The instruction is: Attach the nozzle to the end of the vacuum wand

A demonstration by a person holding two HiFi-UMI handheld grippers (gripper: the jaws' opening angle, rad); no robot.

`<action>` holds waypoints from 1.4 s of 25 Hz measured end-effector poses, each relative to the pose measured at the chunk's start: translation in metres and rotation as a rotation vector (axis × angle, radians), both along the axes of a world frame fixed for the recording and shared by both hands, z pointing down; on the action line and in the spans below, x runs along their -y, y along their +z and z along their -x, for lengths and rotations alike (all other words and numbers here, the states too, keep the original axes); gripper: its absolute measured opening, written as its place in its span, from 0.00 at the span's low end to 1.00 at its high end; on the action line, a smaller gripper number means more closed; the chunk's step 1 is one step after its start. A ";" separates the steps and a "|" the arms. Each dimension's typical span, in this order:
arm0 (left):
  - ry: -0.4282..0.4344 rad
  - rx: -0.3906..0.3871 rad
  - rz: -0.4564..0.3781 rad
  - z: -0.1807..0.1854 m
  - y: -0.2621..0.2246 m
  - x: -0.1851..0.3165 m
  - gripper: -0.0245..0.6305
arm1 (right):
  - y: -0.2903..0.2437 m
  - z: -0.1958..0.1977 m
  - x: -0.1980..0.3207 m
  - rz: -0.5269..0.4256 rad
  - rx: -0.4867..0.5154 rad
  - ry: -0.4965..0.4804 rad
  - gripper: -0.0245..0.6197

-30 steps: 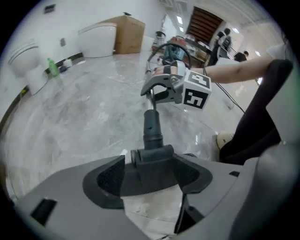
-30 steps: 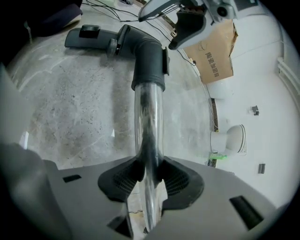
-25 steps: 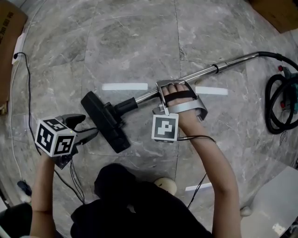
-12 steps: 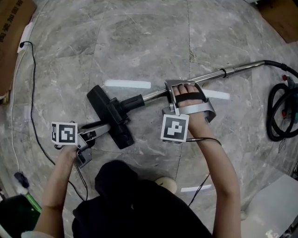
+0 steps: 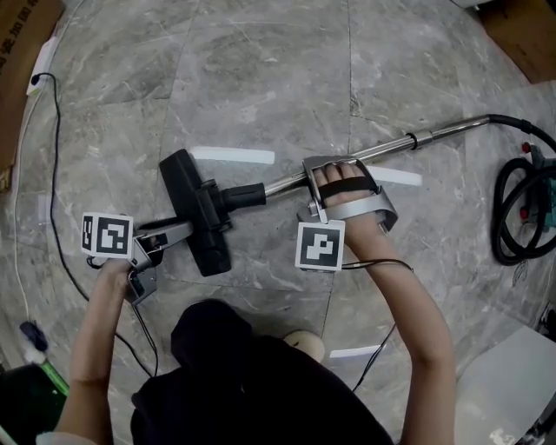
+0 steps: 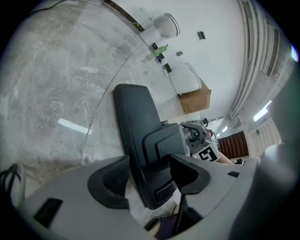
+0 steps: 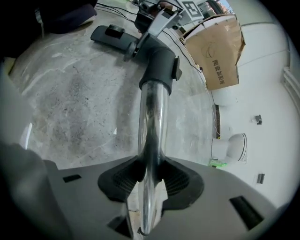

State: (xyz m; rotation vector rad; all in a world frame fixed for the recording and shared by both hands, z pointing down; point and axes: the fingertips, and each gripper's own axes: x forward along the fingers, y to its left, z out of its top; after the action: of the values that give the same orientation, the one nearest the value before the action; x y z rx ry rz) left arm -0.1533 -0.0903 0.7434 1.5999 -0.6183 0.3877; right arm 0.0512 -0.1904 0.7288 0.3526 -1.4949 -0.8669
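The black floor nozzle (image 5: 193, 213) lies on the grey stone floor, its neck meeting the black cuff (image 5: 243, 195) of the chrome vacuum wand (image 5: 434, 132); whether it is seated I cannot tell. My left gripper (image 5: 184, 231) reaches in from the left. Its jaws are closing around the nozzle (image 6: 136, 122), with floor still showing beside the left pad (image 6: 112, 180). My right gripper (image 5: 311, 193) is shut on the wand (image 7: 151, 122), which runs between its pads (image 7: 124, 180) toward the cuff (image 7: 159, 61) and the nozzle (image 7: 112, 35).
A coiled black hose (image 5: 512, 209) lies at the right. Cardboard boxes sit at the top left (image 5: 17, 43) and top right (image 5: 521, 26). White tape strips (image 5: 230, 156) mark the floor. A thin cable (image 5: 54, 174) trails down the left. The person's dark clothing fills the bottom.
The left gripper has come in from the lower left, rolled over, and now has its jaws around the nozzle. The right gripper has stayed on the wand.
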 end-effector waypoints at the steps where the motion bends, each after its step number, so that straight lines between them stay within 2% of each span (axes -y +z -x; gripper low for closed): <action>1: 0.013 0.015 0.010 0.000 0.000 0.000 0.46 | 0.001 0.000 0.001 -0.007 -0.003 0.014 0.27; 7: 0.070 0.113 0.033 -0.012 -0.005 -0.005 0.46 | 0.005 -0.008 0.005 -0.001 -0.011 0.100 0.27; 10: 0.078 0.108 0.009 -0.016 -0.007 -0.001 0.46 | 0.002 -0.014 0.002 0.023 0.010 0.114 0.27; 15: 0.062 0.033 0.036 -0.031 -0.010 -0.008 0.45 | -0.022 -0.011 0.016 -0.042 0.034 0.119 0.27; 19: 0.103 0.083 0.039 -0.036 -0.008 -0.014 0.46 | -0.023 -0.006 0.018 -0.040 0.026 0.111 0.27; 28: 0.168 0.101 0.043 -0.036 -0.009 -0.012 0.46 | -0.026 -0.002 0.015 -0.045 -0.005 0.057 0.27; 31: 0.171 0.115 0.019 -0.034 -0.011 -0.004 0.46 | -0.028 -0.002 0.021 -0.060 0.003 0.071 0.27; 35: 0.154 0.097 0.015 -0.026 -0.012 0.004 0.46 | -0.027 0.001 0.024 -0.031 0.036 0.060 0.27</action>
State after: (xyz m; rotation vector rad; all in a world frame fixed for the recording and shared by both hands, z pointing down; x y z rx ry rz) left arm -0.1270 -0.0941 0.7317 1.6263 -0.5656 0.5855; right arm 0.0505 -0.2144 0.7022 0.4356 -1.4976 -0.8399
